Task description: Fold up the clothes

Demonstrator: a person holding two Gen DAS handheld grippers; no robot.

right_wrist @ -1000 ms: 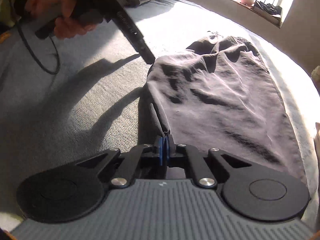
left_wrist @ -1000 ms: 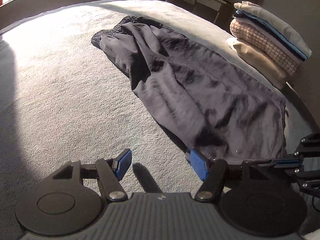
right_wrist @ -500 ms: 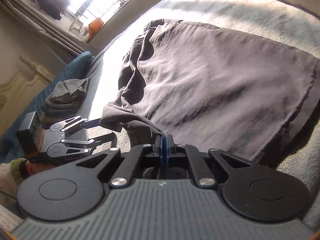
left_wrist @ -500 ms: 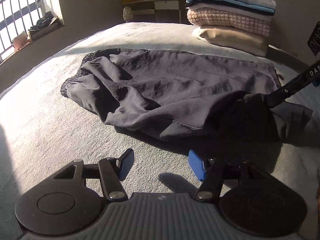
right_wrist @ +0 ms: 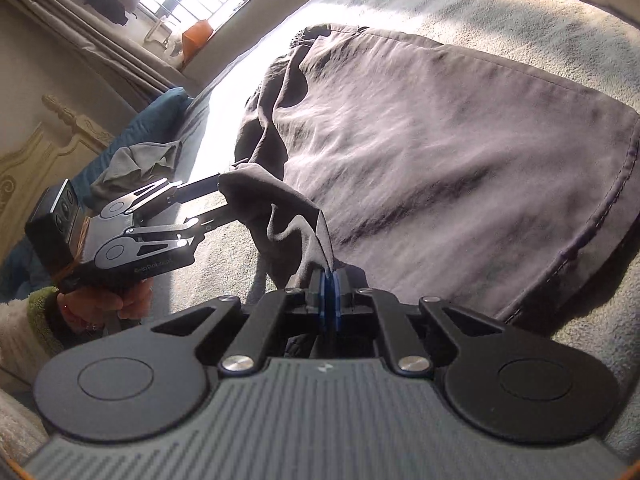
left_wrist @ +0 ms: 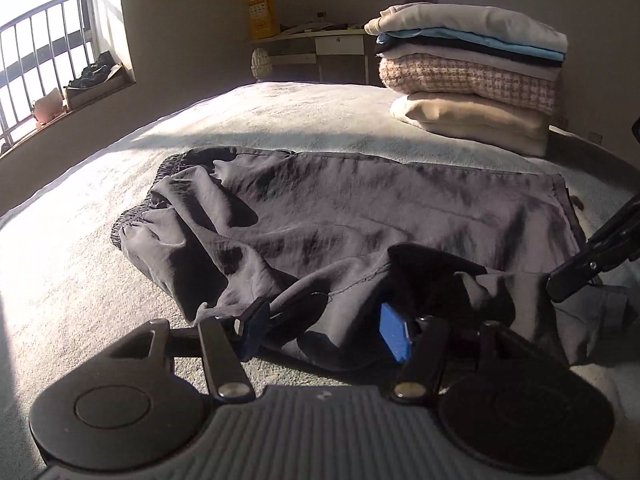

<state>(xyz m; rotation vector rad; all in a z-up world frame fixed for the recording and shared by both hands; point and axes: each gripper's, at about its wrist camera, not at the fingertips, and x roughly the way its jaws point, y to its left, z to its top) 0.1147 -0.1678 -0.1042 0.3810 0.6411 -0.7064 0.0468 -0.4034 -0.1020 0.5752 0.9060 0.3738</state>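
- Dark trousers (left_wrist: 360, 216) lie spread on the bed (left_wrist: 280, 120).
- Right gripper (right_wrist: 330, 296) pinches their near edge.
- Left gripper (left_wrist: 324, 332) is spread, cloth draped over and half hiding its fingers (left_wrist: 394, 336).
- Stack of folded clothes (left_wrist: 472, 76) behind; its far end is cut off.

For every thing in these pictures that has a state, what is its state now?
Dark shorts: lying unfolded and wrinkled on the bed, near corner lifted.
Left claw: open, with a fold of the shorts between its fingers.
Right claw: shut on the shorts' corner.
Stack of clothes: folded, piled on the bed.
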